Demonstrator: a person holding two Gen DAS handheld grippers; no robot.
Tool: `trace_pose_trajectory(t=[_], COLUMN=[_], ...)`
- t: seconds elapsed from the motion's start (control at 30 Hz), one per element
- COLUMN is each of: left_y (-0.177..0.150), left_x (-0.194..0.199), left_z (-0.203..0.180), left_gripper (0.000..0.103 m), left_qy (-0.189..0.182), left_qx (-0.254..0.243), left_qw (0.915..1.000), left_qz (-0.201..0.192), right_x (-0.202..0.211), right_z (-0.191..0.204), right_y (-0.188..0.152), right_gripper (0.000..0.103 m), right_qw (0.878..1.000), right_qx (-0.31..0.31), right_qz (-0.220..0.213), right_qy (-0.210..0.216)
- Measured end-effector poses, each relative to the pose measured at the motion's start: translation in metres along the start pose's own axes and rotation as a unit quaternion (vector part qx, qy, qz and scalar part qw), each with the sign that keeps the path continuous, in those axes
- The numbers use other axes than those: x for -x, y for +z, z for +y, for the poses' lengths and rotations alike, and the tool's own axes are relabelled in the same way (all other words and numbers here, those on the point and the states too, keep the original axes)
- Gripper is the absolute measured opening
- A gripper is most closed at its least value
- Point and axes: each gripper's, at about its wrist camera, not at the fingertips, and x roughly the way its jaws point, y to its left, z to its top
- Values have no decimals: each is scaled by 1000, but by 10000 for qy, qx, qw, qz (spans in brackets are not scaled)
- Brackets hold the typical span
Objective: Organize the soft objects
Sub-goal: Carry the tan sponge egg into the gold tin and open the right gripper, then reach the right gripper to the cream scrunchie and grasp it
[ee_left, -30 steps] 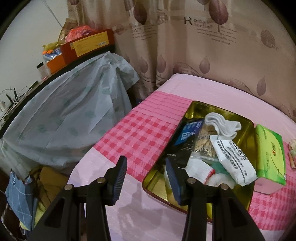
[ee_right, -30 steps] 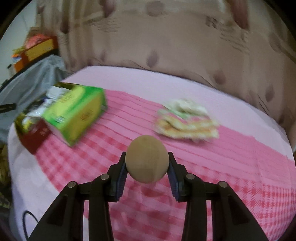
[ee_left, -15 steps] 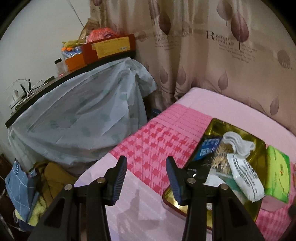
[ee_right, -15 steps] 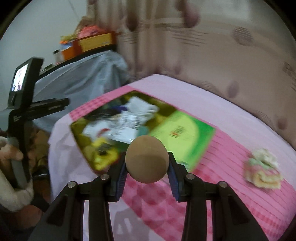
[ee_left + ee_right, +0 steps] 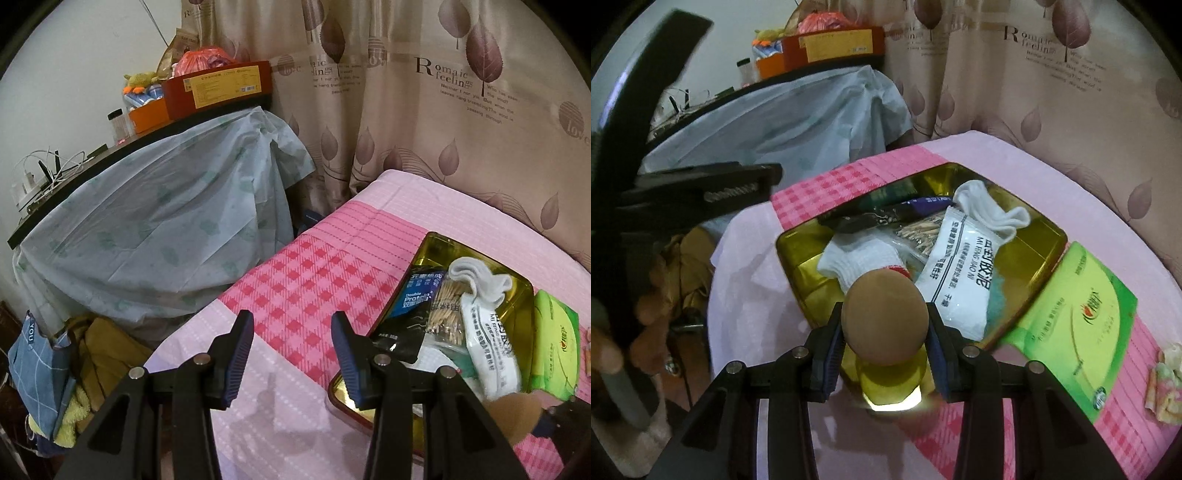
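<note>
Right wrist view: a tan ball [image 5: 885, 318] is clamped by the right tongs [image 5: 885, 345] above the gold tin [image 5: 1032, 266]. Left tongs [image 5: 291, 356] are held agape, empty.

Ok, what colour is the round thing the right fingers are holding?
Tan-brown, plain: the round sponge, clearest in the right wrist view.

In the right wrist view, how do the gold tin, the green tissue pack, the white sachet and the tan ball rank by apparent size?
Largest to smallest, as they appear:
1. gold tin
2. green tissue pack
3. white sachet and tan ball: they look alike, and the ball is much nearer the camera in the right gripper, so I leave these unranked.
</note>
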Motion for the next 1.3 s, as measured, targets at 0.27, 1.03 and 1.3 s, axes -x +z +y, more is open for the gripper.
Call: trace_pose_trajectory(t=[0.27, 1.03, 1.3], left_y=[0, -1, -2], left_x=[-3, -3, 0], left_z=[3, 5, -4], left_gripper=[44, 44, 44], left_qy=[-36, -96, -130], left_qx=[109, 157, -3], left_qw=[9999, 9997, 9999], left_qz=[67, 154, 103], right_x=[-22, 35, 77], right_z=[-8, -31, -126], right_y=[10, 4, -21], right_gripper=[37, 72, 73], right_qw=[9995, 9971, 9866], right_qx=[6, -309, -886], right_qz=[-1, -645, -673], right_qy=[-311, -267, -1195])
